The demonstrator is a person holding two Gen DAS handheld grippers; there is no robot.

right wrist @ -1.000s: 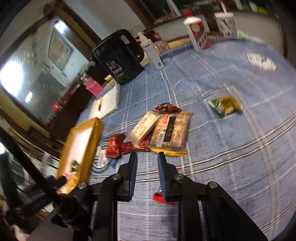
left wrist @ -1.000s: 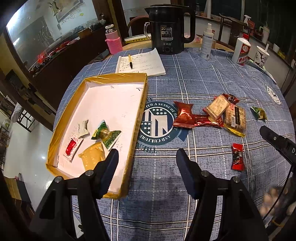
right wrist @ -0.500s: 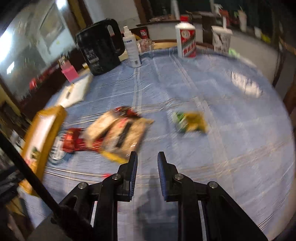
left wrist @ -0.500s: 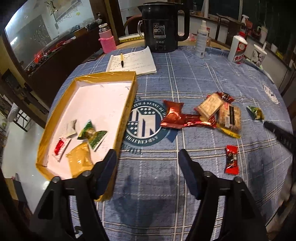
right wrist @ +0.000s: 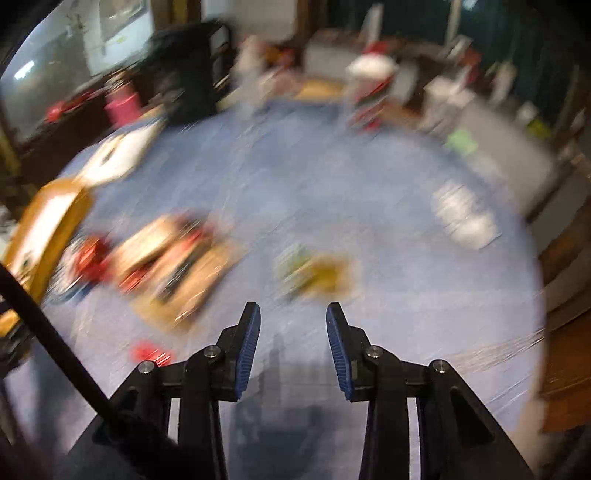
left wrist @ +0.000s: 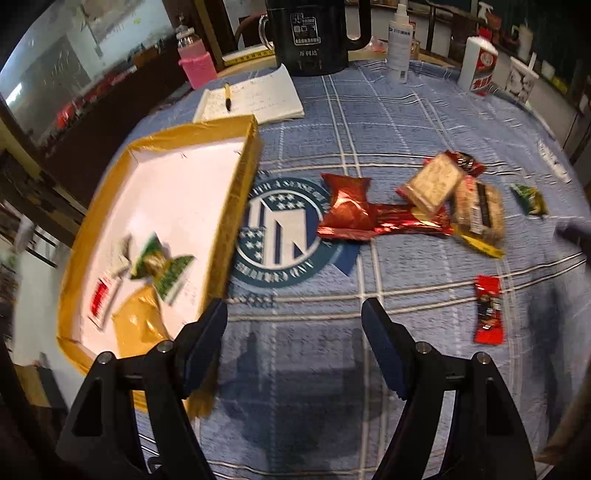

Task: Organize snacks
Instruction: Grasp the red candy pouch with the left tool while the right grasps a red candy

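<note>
- The left gripper (left wrist: 293, 319) is seen over the blue checked cloth of the surface (left wrist: 406, 122); its jaws are spread wide, nothing between them.
- The right gripper (right wrist: 292, 325) is held above bare cloth; its jaws have just been opening and stand apart, empty. This view is heavily blurred.
- A yellow-rimmed tray (left wrist: 240, 184) lies at left, holding a green-wrapped snack (left wrist: 162, 266), a gold packet (left wrist: 138, 325) and a small red-and-white sachet (left wrist: 99, 301).
- Loose on the cloth right of the tray: a red foil pack (left wrist: 349, 206), a pale biscuit pack (left wrist: 434, 184) overlapping a brown bar (left wrist: 480, 210), a small green packet (left wrist: 530, 199), a small red packet (left wrist: 489, 310).
- Behind the tray, a notepad (left wrist: 258, 98) with pen and a black kettle (left wrist: 314, 33) are noted.
</note>
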